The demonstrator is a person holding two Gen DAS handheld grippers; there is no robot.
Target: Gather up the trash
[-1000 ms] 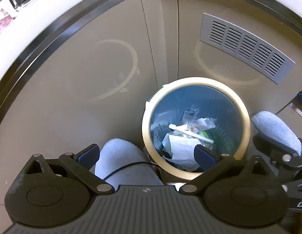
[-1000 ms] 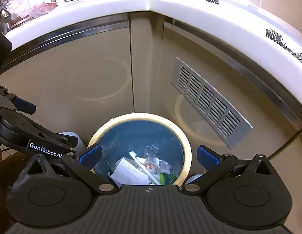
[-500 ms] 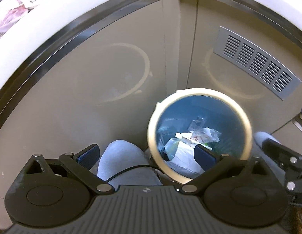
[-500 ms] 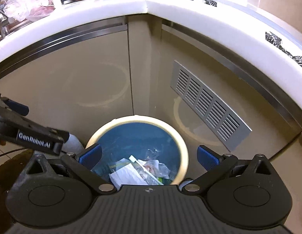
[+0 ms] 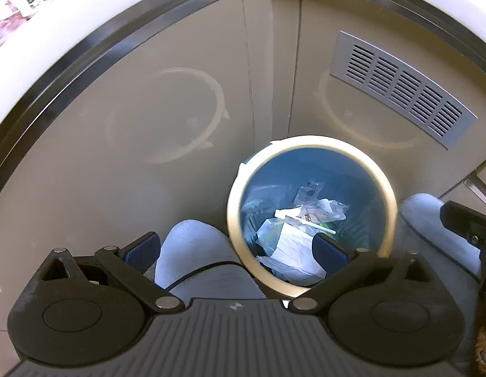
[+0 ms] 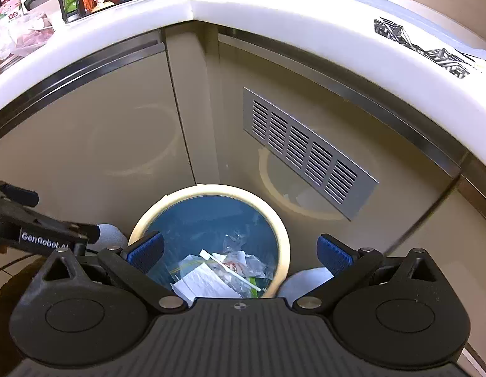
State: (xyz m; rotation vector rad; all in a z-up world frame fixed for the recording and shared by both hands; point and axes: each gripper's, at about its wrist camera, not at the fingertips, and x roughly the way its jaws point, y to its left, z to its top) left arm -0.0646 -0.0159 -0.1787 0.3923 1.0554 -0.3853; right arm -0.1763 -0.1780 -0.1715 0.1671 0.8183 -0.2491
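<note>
left gripper [image 6: 39,237] side: my unit reads "GenRobot.AI", white on black
pink bottle [image 6: 10,8] label: characters, I can't read them
wrapper in bin [image 5: 309,216]: red print, illegible

1. We see a round trash bin [image 5: 233,220] with a cream rim and a blue liner, standing upright in the corner where two cabinet fronts meet.
2. In it we see the trash [image 6: 208,282]: crumpled white paper, clear plastic wrappers and a white stick lying slantwise on top.
</note>
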